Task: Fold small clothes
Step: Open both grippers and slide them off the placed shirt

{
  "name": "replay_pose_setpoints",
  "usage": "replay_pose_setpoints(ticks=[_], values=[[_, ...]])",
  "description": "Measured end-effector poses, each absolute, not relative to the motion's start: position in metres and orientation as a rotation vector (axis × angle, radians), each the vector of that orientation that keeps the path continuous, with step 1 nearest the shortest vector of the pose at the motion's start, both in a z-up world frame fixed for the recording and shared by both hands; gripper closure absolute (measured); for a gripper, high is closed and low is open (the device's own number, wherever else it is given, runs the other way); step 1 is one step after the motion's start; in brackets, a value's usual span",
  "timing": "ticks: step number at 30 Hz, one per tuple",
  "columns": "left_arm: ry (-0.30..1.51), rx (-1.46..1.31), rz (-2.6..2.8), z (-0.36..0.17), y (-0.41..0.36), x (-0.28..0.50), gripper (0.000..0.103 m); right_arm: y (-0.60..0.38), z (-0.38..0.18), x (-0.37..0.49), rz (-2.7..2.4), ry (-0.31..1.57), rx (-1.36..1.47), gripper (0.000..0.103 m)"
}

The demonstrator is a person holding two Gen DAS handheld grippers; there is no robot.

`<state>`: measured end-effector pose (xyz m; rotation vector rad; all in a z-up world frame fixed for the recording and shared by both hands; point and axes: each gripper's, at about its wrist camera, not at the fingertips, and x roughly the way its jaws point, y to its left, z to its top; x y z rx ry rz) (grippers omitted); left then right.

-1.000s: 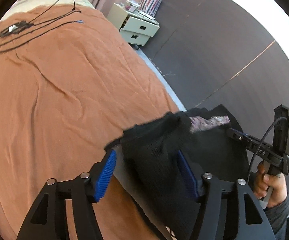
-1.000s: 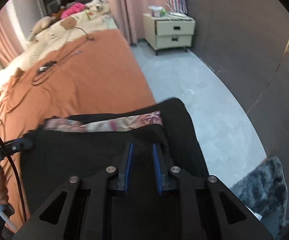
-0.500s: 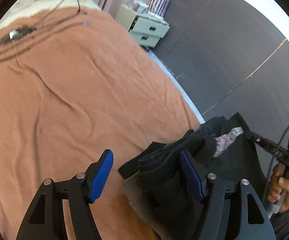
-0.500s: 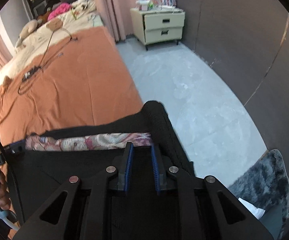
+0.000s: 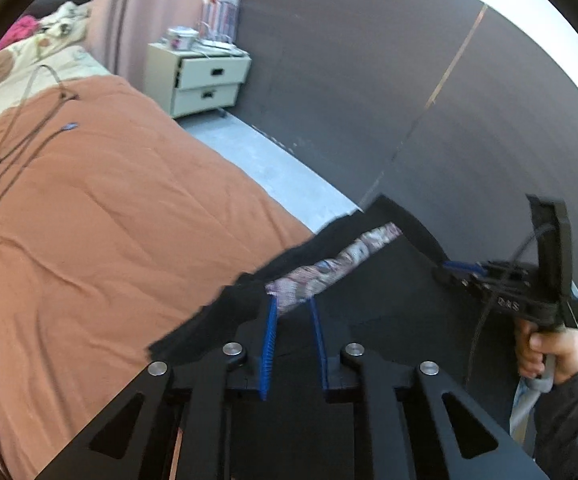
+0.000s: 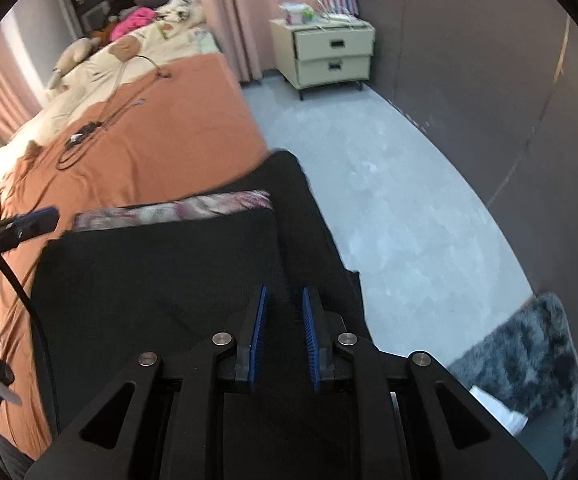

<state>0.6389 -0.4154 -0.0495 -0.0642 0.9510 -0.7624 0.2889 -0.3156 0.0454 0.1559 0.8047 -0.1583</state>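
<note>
- Black garment (image 6: 177,264) w/ floral-print band (image 6: 177,210) along its top edge, held up & spread over the bed's near right edge, partly past it above the grey floor (image 6: 405,200).
- Left gripper (image 5: 293,304): jaws just been closing, now pinching the garment at the floral band.
- Right gripper (image 6: 285,296): blue pads pressed on black fabric at the garment's right side.
- Orange bedspread (image 5: 101,216) beneath; black cables (image 5: 5,152) lie twd its far left.
- Cream nightstand (image 6: 329,56) well apart, by the dark wall.
</note>
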Motion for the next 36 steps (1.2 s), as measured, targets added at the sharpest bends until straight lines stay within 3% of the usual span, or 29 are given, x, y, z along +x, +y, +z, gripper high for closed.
replay_pose_setpoints(ticks=[7,14,30,36], values=[[1.001,-0.034,-0.721,-0.072,-0.442,0.668,0.085,-0.328,0.041,0.313,-0.178,0.817,0.174,0.089],[1.016,-0.039,-0.684,-0.081,-0.449,0.675,0.085,-0.319,0.058,0.266,-0.19,0.739,0.185,0.086],[0.997,-0.015,-0.718,-0.05,-0.431,0.617,0.084,-0.315,0.03,0.139,-0.122,0.607,0.289,0.086],[1.009,-0.018,-0.744,-0.049,-0.43,0.59,0.084,-0.323,0.005,0.134,-0.207,0.637,0.317,0.086]])
